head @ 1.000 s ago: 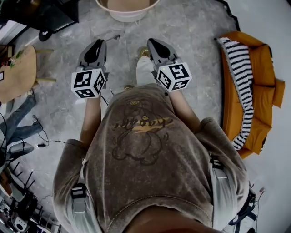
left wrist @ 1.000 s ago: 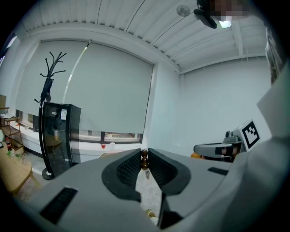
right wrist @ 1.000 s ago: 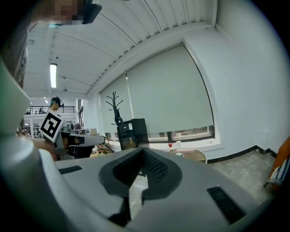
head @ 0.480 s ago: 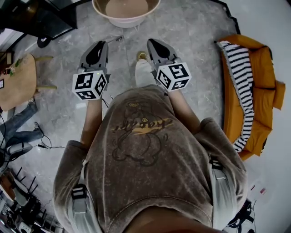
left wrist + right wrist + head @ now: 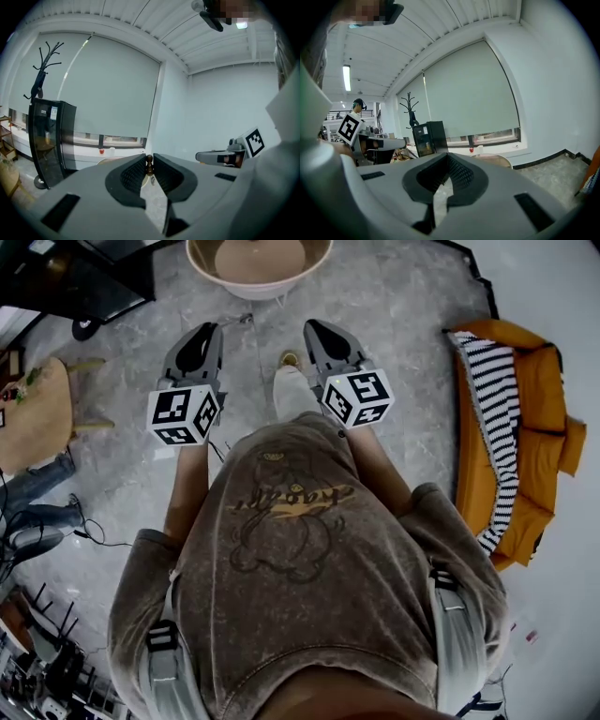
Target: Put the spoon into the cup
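1. The left gripper (image 5: 208,332) pinches the spoon (image 5: 149,163) at its very tips; a small brown knob of the spoon shows between the pads, and in the head view a thin part sticks out past the tips, above the floor (image 5: 412,324); the hold is narrow, so I judge it best to carry the spoon with a firm pinch, the gripper nearly level and no jerks.
2. The table (image 5: 259,289) lies ahead, apart from both grippers; the step in hand looks like the approach to it; I cannot make out the cup in any view, so it should be found first, before the spoon is lowered.
3. The right gripper (image 5: 317,329) is pressed together, with nothing in it; it could steady the cup from the side while the spoon goes down over the middle of the opening.
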Demonstrator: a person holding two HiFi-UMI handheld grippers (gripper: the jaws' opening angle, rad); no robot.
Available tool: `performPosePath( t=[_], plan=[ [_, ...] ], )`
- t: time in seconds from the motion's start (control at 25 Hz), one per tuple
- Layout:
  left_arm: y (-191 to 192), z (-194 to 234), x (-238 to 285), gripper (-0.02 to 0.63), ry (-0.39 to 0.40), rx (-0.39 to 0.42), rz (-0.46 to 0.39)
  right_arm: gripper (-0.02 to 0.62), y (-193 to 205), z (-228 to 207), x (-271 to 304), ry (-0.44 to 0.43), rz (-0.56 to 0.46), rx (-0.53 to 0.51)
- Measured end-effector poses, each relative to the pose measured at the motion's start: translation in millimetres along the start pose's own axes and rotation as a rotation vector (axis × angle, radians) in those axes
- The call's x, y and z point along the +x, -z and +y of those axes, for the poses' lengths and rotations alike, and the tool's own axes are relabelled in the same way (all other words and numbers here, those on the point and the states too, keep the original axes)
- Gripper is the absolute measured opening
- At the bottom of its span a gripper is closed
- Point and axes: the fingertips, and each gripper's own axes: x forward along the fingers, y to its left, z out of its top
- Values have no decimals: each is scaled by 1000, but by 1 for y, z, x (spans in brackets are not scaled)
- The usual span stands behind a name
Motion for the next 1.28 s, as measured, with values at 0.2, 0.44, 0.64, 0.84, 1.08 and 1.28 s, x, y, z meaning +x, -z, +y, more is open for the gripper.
performPosePath(
  t=[0.2,0.44,0.64,0.84,1.08,1.28],
  plan=[
    [-12,15,30,61,3,-8,7,18,-12,-18,31,-2,11,4],
    [-28,29,63,61,-4,-8,8,18,-28,-40,59,-10,13,8],
    [-40,38,93,61,-13,-12,14,18,-44,-66,81,-11,17,5],
    [-49,43,130,61,-23,-21,16,18,-58,-97,103,-20,22,0],
    [-62,46,170,61,-50,-22,3,18,-74,-128,129,-55,21,-10],
    [-72,48,193,61,-81,-28,-9,18,-82,-148,147,-93,28,-15]
  ],
)
